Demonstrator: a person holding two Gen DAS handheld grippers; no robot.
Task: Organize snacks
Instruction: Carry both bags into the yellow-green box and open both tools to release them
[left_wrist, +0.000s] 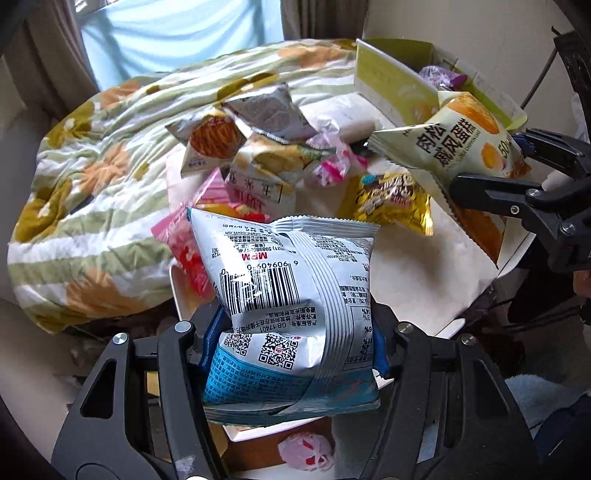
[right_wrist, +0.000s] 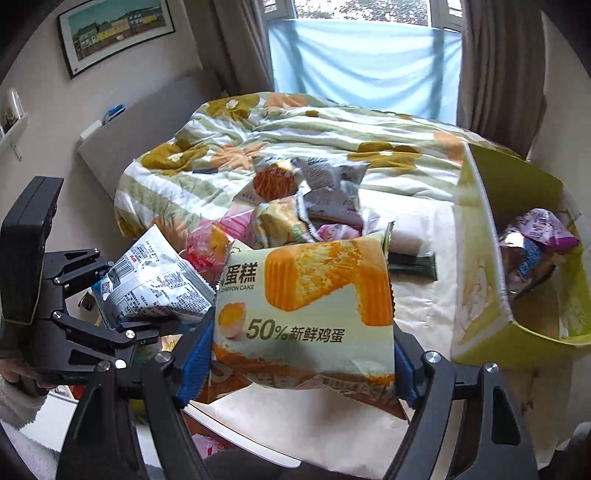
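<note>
Right gripper (right_wrist: 301, 354) is clamped on a chiffon cake packet (right_wrist: 306, 306), held clear above the white table (right_wrist: 424, 310). The open green box (right_wrist: 480, 258) lies to this gripper's right, nearer it than the left; the packet's long axis runs across the jaws. Left gripper (left_wrist: 291, 343) is clenched on a silver snack bag (left_wrist: 288, 291), barcode side up. Only the right view shows purple wrappers (right_wrist: 546, 229) filling the box; only the left view shows a gold packet (left_wrist: 388, 199) among the loose snacks.
</note>
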